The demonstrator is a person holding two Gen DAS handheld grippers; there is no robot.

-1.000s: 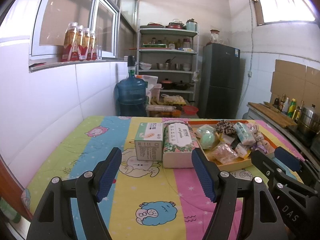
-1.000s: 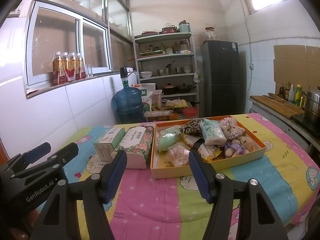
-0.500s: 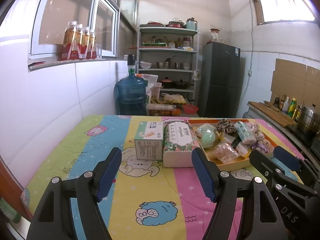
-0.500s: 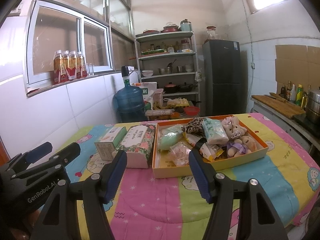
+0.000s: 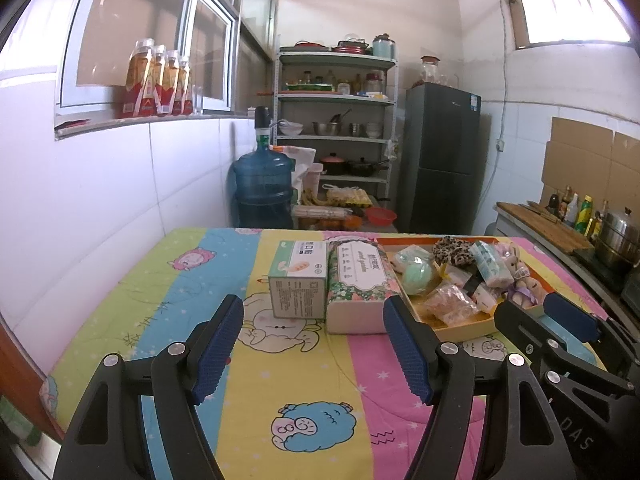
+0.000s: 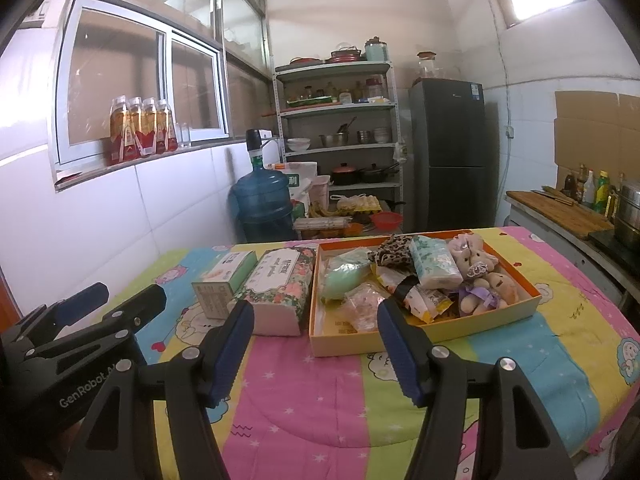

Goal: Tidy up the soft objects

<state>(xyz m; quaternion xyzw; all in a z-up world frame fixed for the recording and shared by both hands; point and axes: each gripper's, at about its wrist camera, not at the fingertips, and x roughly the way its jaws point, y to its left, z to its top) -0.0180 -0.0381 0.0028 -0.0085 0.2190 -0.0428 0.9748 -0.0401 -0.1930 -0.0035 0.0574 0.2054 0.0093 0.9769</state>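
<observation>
Holding: I keep both grippers poised above the near edge of the quilt (image 5: 304, 380), neither touching anything.
Left gripper (image 5: 313, 344): fingers spread wide, nothing between them.
Green box (image 5: 298, 278): ahead of the left gripper, long axis running away from me.
Floral tissue pack (image 5: 360, 280): touching the green box's right side, same axis, its left half inside the gap between the left fingers.
Tray (image 6: 400, 338): right of the pack, just beside it, holding the soft items, including a plush bear (image 6: 480, 276).
Right gripper (image 6: 316, 344): fingers wide, empty.
Key relation: I judge the tray lies straight ahead of the right fingers, so the right hand is nearer.
</observation>
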